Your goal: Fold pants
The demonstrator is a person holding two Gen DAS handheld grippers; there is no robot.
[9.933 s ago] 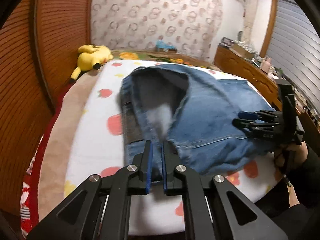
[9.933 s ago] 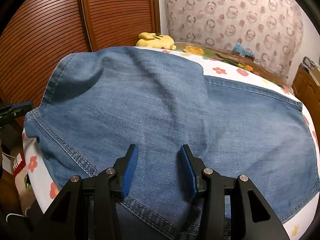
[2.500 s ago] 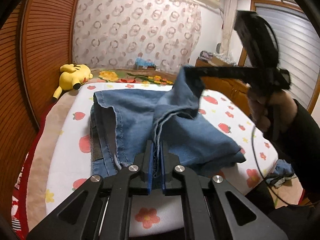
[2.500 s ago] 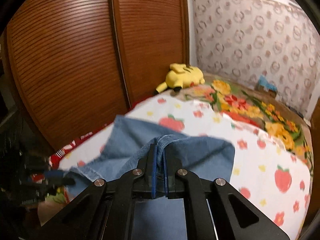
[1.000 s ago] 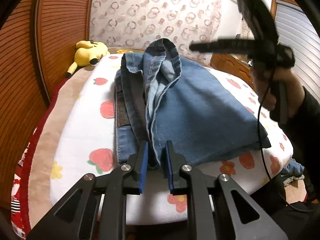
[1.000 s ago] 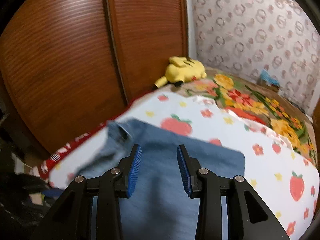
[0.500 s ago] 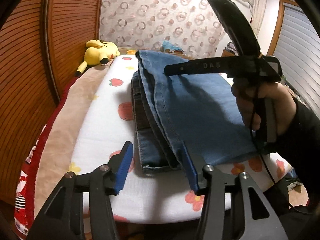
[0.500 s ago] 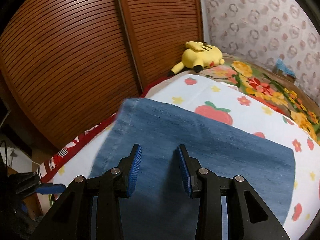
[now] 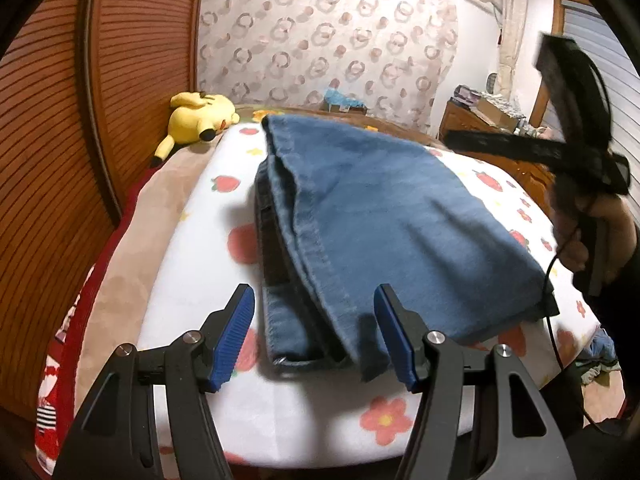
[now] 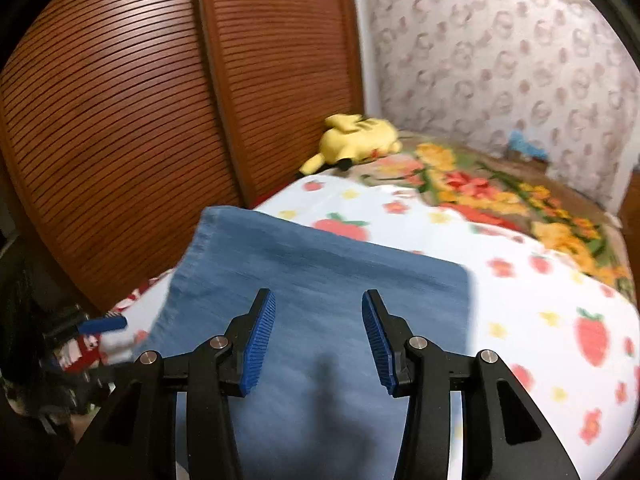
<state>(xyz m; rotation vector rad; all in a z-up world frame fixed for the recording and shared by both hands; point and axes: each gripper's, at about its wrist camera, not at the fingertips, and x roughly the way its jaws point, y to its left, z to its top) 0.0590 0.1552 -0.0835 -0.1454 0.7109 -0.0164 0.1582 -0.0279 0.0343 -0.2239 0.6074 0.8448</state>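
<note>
The blue jeans (image 9: 384,224) lie folded in a flat stack on the strawberry-print blanket (image 9: 192,280), hems stacked along the left edge. My left gripper (image 9: 314,334) hovers over the near corner of the stack, its jaws opening, its blue pads clear of the cloth. In the right wrist view the jeans (image 10: 320,280) spread under my right gripper (image 10: 318,338), whose jaws are also opening with nothing pinched. In the left wrist view the right gripper's body (image 9: 568,128) is raised at the far right in a person's hand (image 9: 596,236).
A yellow plush toy (image 9: 200,114) lies at the head of the bed by the brown slatted wardrobe doors (image 10: 160,100). A wooden dresser (image 9: 480,128) stands at the back right. Some clothing (image 9: 600,356) lies on the floor off the bed's right edge.
Both grippers let go of the denim and opened wider. The top layer dropped flat onto the stack. The right gripper drew back to the right and upward.
</note>
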